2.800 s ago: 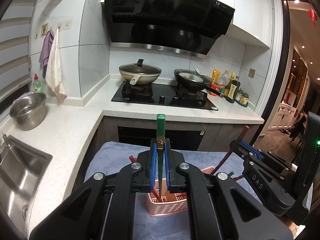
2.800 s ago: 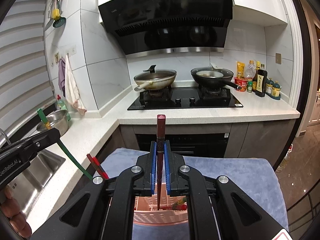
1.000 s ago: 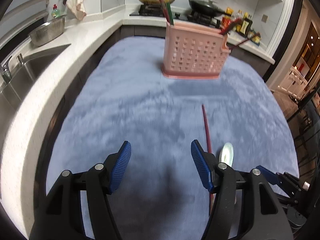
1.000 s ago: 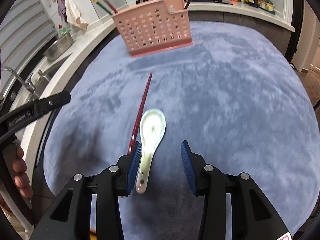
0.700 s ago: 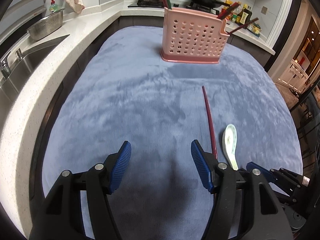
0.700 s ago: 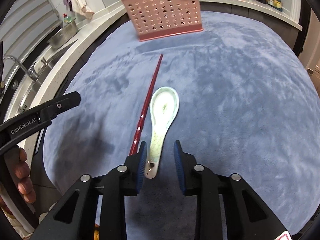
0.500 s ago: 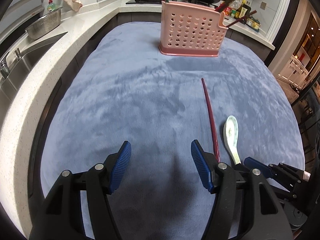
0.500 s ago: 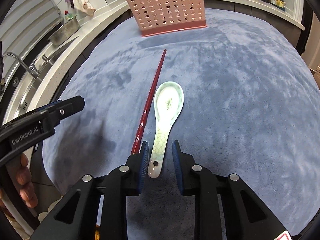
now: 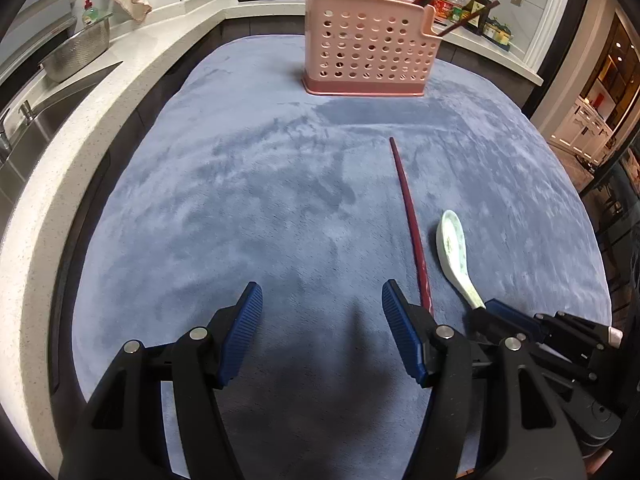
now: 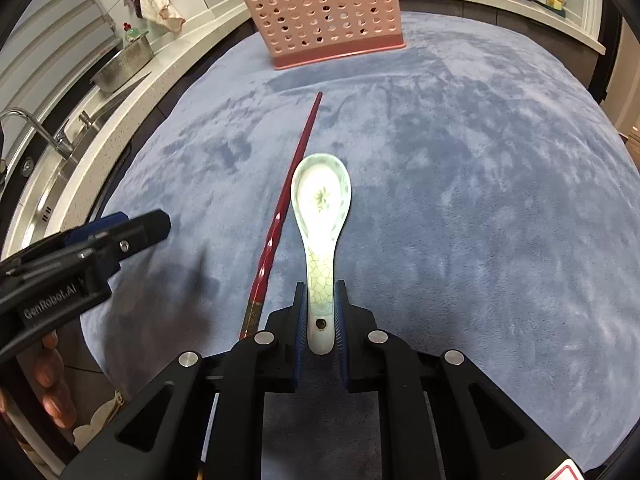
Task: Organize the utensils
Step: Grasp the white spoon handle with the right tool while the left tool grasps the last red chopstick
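Observation:
A pale green ceramic spoon lies on the blue cloth, bowl pointing away from me. My right gripper is closing, and its blue pads press both sides of the spoon's handle end. A dark red chopstick lies just left of the spoon, outside the jaws. In the left wrist view the same chopstick and spoon lie to the right. My left gripper hangs open over bare cloth, holding nothing. The pink perforated basket stands at the far edge with several chopsticks in it.
A white counter runs along the left with a sink and a steel bowl. Pans on a stove and bottles sit behind the basket. A person's fingers show at the lower left, under the left gripper.
The right jaws have narrowed from well apart to tight against the spoon's handle. The left gripper has sunk a little toward the cloth and kept its jaws apart.

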Motion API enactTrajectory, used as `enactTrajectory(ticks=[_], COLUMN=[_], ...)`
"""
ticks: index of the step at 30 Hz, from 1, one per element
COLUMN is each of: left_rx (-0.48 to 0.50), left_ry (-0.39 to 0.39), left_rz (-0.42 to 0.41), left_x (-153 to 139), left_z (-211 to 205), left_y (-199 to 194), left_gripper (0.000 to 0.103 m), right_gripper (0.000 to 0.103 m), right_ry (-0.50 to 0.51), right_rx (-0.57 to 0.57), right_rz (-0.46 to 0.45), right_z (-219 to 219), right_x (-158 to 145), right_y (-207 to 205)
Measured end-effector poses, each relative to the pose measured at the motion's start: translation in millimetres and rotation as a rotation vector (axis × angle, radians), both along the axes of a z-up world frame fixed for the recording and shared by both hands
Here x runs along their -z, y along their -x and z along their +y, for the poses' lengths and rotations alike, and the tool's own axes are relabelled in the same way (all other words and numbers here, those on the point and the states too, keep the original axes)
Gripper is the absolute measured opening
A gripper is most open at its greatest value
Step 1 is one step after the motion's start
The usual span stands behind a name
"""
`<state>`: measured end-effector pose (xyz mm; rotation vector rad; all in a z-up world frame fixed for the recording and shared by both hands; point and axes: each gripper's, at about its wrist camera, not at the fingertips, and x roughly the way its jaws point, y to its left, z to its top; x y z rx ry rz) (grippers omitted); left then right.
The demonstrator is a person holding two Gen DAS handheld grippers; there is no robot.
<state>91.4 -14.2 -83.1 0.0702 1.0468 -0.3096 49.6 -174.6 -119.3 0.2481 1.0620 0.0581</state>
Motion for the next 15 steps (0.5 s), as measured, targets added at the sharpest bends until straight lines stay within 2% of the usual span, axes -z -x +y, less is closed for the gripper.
enactTrajectory(ticks=[9,14,15], left_rx=[0.116,0.216,0.230], left_ry=[-0.008,0.005,0.004], left_rz=[0.010,0.070,0.084], left_x=[2,14,17], left_z=[-28,-49,-52], left_y=[11,18,19], left_gripper=[0.059,0.059,0.056], right_gripper=[0.012,0.012,0.012], right_ry=[0.040,0.035,0.036], right_rx=[0.031,0.067,0.072], right_rz=[-0.027,-0.027,-0.028], right_z=[-9,-21,-23], right_x=[-3,-2,-3], right_y=[1,0,1])
